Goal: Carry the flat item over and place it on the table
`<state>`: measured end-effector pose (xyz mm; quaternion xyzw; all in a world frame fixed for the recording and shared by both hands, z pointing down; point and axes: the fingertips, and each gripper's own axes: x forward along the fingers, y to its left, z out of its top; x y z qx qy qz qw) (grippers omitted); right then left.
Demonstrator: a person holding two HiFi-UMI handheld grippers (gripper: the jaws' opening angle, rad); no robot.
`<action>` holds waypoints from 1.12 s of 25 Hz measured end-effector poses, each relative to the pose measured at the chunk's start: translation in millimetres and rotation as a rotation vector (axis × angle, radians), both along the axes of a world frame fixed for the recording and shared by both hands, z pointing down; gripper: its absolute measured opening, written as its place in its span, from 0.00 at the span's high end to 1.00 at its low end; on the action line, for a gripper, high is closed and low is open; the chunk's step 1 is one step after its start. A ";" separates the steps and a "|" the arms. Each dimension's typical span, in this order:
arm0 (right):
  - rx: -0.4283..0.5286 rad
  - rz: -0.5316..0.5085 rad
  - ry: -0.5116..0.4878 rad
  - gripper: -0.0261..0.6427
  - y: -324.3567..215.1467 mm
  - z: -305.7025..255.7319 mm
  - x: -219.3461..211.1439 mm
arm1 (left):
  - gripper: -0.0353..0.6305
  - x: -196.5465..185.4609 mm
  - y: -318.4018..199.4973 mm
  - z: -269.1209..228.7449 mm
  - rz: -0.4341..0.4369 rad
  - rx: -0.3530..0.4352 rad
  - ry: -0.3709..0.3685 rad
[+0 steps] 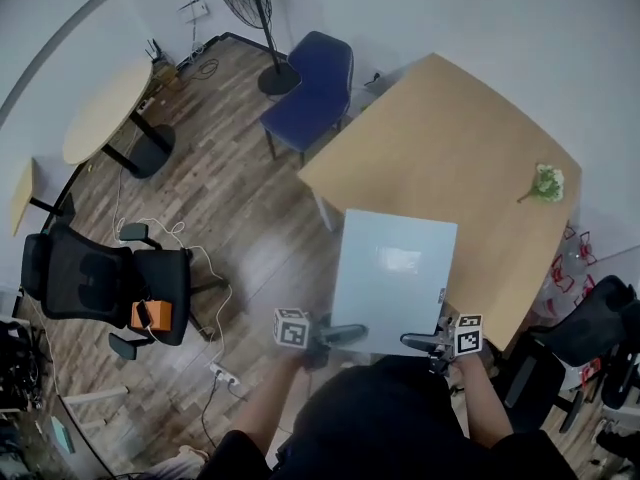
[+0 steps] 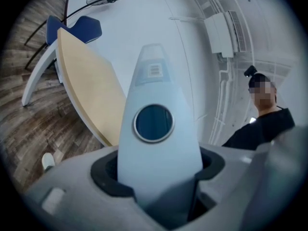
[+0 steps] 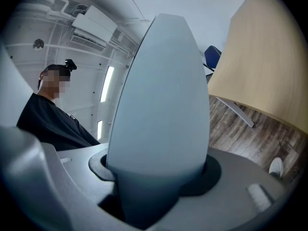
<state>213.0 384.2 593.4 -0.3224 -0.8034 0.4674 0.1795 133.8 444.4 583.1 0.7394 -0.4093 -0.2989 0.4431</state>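
A pale blue-white flat board [image 1: 395, 278] is held roughly level in front of me, and its far part overlaps the near edge of the light wooden table [image 1: 440, 138]. My left gripper [image 1: 352, 333] is shut on the board's near edge at the left. My right gripper [image 1: 415, 341] is shut on the same edge at the right. In the left gripper view the board [image 2: 154, 143] runs out from between the jaws and carries a dark round mark and a small label. The right gripper view shows the board [image 3: 161, 105] filling the gap between the jaws. I cannot tell whether the board touches the table.
A small bunch of flowers [image 1: 546, 183] lies on the table's right side. A blue chair [image 1: 312, 83] and a standing fan [image 1: 255, 28] are beyond the table's left corner. Black office chairs [image 1: 100, 283] stand on the wood floor at left, with cables and a power strip [image 1: 225, 375].
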 end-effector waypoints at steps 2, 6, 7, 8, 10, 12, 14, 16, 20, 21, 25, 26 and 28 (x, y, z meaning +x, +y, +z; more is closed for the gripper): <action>-0.019 0.002 0.015 0.50 -32.4 -0.3 -15.1 | 0.45 -15.2 -32.5 -0.6 -0.001 -0.015 0.010; -0.045 0.001 0.030 0.50 -96.9 -0.9 -52.9 | 0.45 -53.3 -97.5 -3.6 -0.016 -0.037 0.023; -0.048 0.002 0.033 0.50 -111.8 -0.6 -63.4 | 0.45 -64.1 -112.1 -2.6 -0.020 -0.042 0.030; -0.052 0.005 0.034 0.50 -125.3 -0.4 -73.4 | 0.45 -74.5 -125.4 -0.7 -0.020 -0.046 0.036; -0.065 0.016 0.035 0.50 -148.0 0.4 -90.8 | 0.45 -92.0 -148.0 3.0 -0.011 -0.058 0.045; -0.081 0.026 0.036 0.50 -169.0 2.7 -105.2 | 0.45 -106.1 -169.8 3.9 0.004 -0.080 0.048; -0.098 0.037 0.039 0.50 -191.3 6.1 -118.4 | 0.45 -119.9 -194.1 4.5 0.012 -0.100 0.052; -0.118 0.053 0.041 0.50 -211.9 10.5 -129.1 | 0.45 -131.5 -216.9 6.9 0.025 -0.119 0.054; -0.166 0.077 0.068 0.50 -251.0 25.9 -145.0 | 0.45 -148.3 -258.7 21.3 0.057 -0.165 0.065; -0.184 0.083 0.077 0.50 -257.7 29.2 -148.0 | 0.45 -151.3 -266.3 24.1 0.063 -0.187 0.072; -0.218 0.109 0.095 0.50 -280.8 38.7 -158.8 | 0.45 -165.1 -289.3 41.5 0.093 -0.210 0.057; -0.222 0.117 0.099 0.50 -286.1 39.7 -162.4 | 0.45 -168.8 -294.8 43.5 0.099 -0.218 0.064; -0.225 0.139 0.104 0.50 -294.2 41.2 -168.2 | 0.45 -174.3 -305.8 42.0 0.110 -0.239 0.089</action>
